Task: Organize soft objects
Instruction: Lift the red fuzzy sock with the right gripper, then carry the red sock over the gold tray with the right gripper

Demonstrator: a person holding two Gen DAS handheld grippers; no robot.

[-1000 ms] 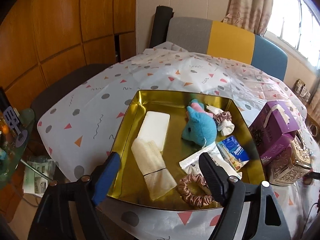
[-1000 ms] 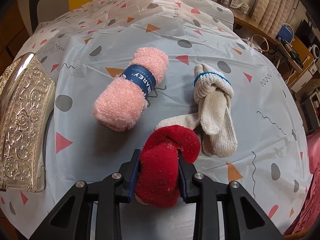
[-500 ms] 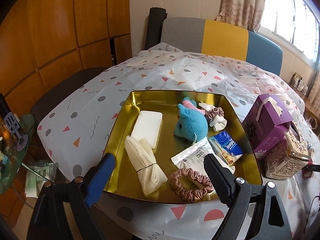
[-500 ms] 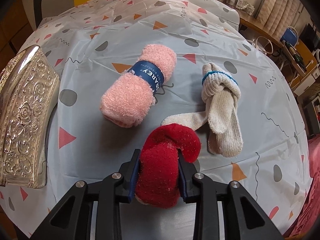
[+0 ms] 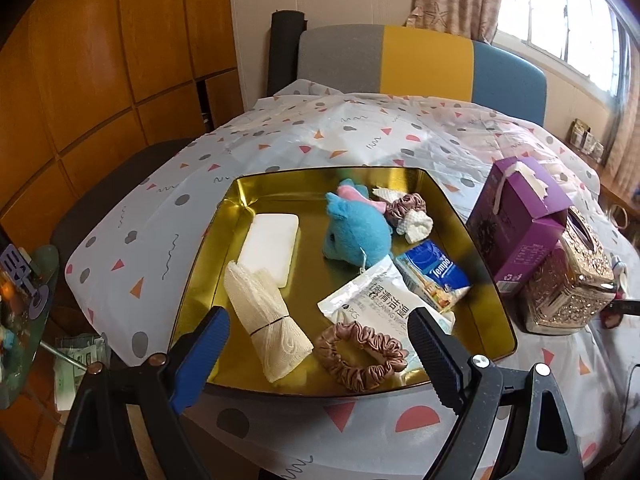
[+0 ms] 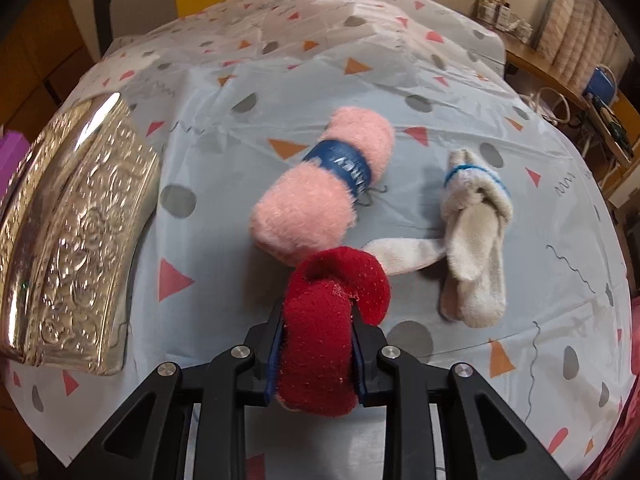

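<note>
My right gripper (image 6: pixel 316 344) is shut on a red fuzzy sock roll (image 6: pixel 328 320) and holds it above the tablecloth. Beyond it lie a pink fluffy roll with a blue band (image 6: pixel 324 196) and a beige sock bundle (image 6: pixel 472 240). My left gripper (image 5: pixel 316 344) is open and empty, at the near edge of a gold tray (image 5: pixel 484 264). The tray holds a blue plush toy (image 5: pixel 356 232), a cream cloth roll (image 5: pixel 264 312), a white pad (image 5: pixel 272 244), a pink scrunchie (image 5: pixel 360 356), a tissue pack (image 5: pixel 432 276) and a wipes packet (image 5: pixel 376 300).
A purple box (image 5: pixel 516 220) and an ornate silver tissue box (image 5: pixel 568 280) stand right of the tray; the silver box also shows in the right wrist view (image 6: pixel 72 240). A chair (image 5: pixel 420 64) stands behind the table. A glass side table (image 5: pixel 24 312) is at left.
My right gripper has lifted and pulled back with the red sock roll in it. My left gripper has drawn back and up from the tray, still open.
</note>
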